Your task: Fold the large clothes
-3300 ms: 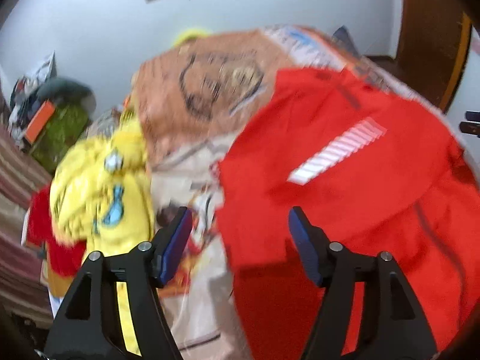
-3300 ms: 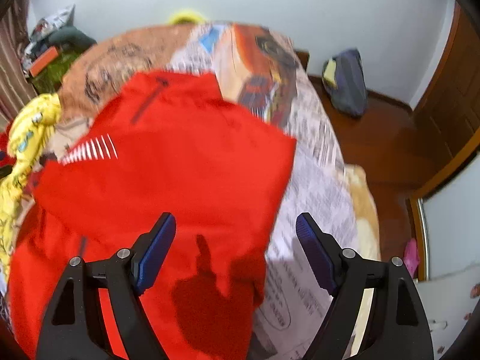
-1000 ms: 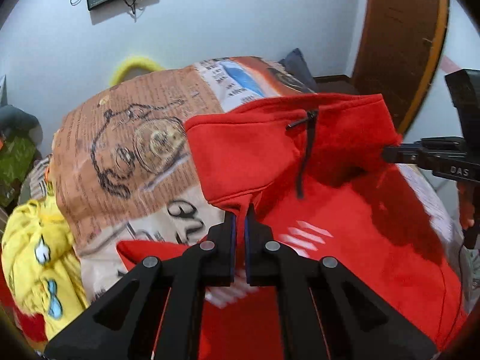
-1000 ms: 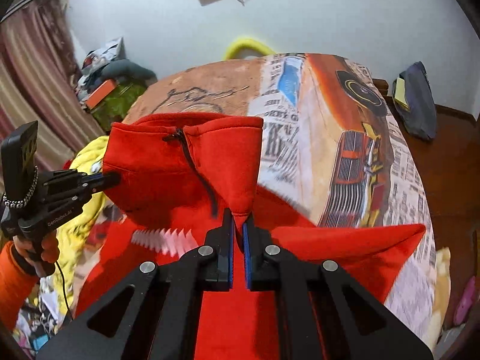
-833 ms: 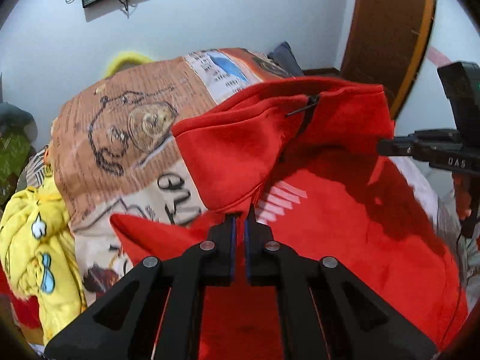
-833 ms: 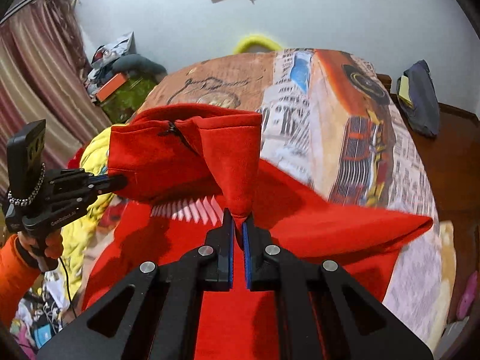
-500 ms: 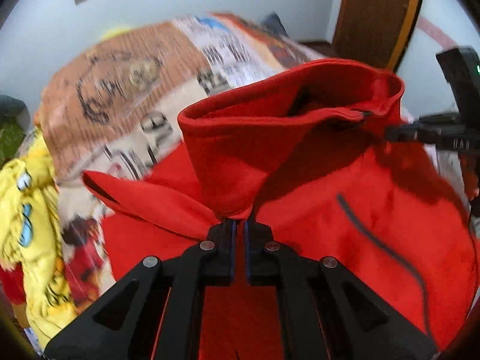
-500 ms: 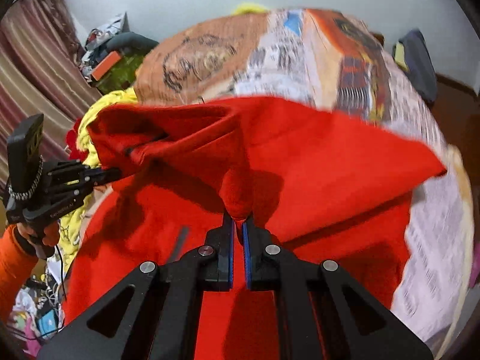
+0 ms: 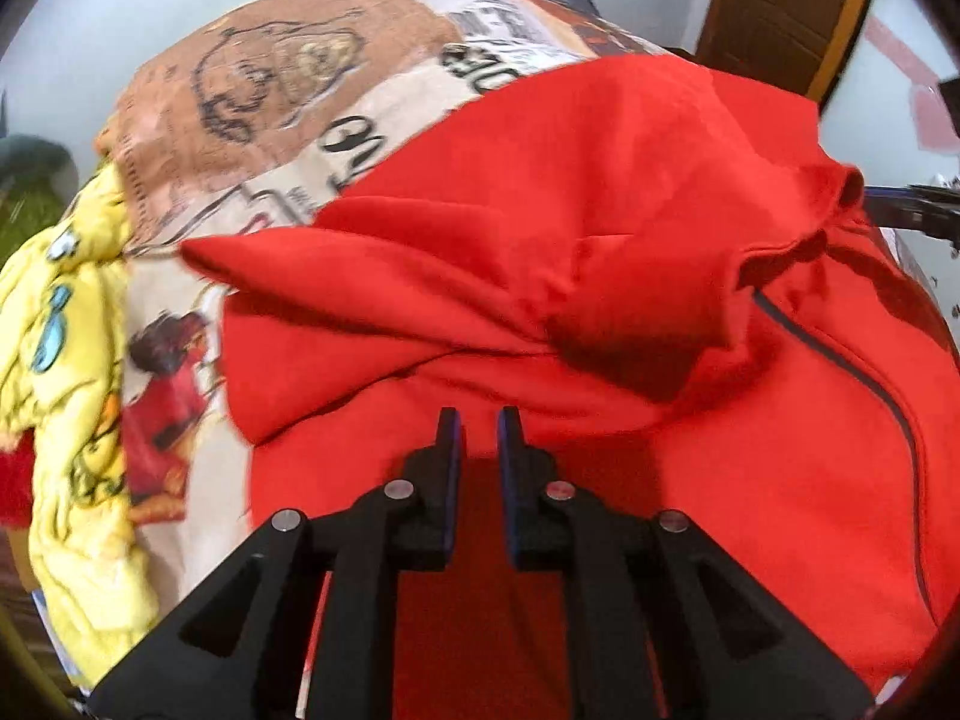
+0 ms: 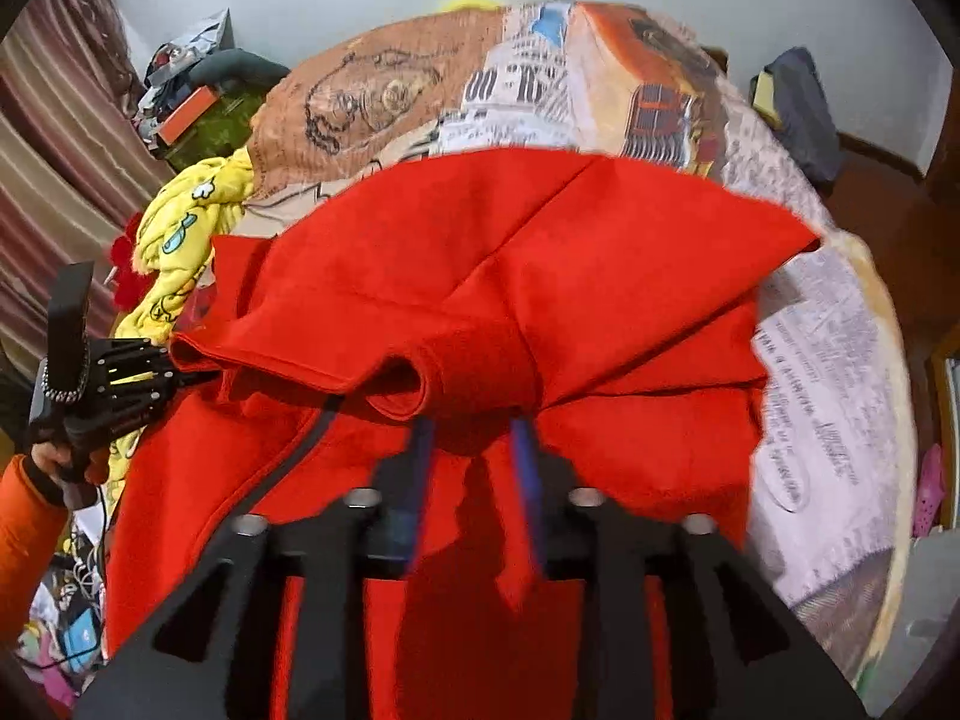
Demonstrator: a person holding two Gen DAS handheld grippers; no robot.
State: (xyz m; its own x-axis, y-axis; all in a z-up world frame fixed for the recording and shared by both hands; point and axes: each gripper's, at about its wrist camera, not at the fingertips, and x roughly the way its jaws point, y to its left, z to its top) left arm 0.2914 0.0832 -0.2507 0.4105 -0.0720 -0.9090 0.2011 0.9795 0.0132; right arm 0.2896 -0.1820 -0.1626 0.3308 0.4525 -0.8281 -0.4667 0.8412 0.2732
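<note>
A large red hoodie (image 9: 600,210) lies on the bed, its upper part folded down over the body; a dark zipper (image 9: 870,384) runs down the right. My left gripper (image 9: 477,438) points down at the near fold edge. Its jaws are opening and a narrow gap shows with no cloth pinched. In the right wrist view the red hoodie (image 10: 510,252) bunches in front of my right gripper (image 10: 471,438). Those jaws are opening too, with a loose strip of red cloth hanging between them. The left gripper (image 10: 174,360) also shows at the hoodie's left edge.
The hoodie rests on a printed bed cover (image 9: 258,102). A yellow garment (image 9: 66,330) is heaped at the bed's left side. A dark bag (image 10: 798,114) lies on the floor far right, near a wooden door (image 9: 780,6). Striped curtain (image 10: 54,150) and clutter stand at left.
Both grippers carried the hoodie's top edge down and toward the near side, folding it over the body. Their jaws, shut on the cloth before, have now parted.
</note>
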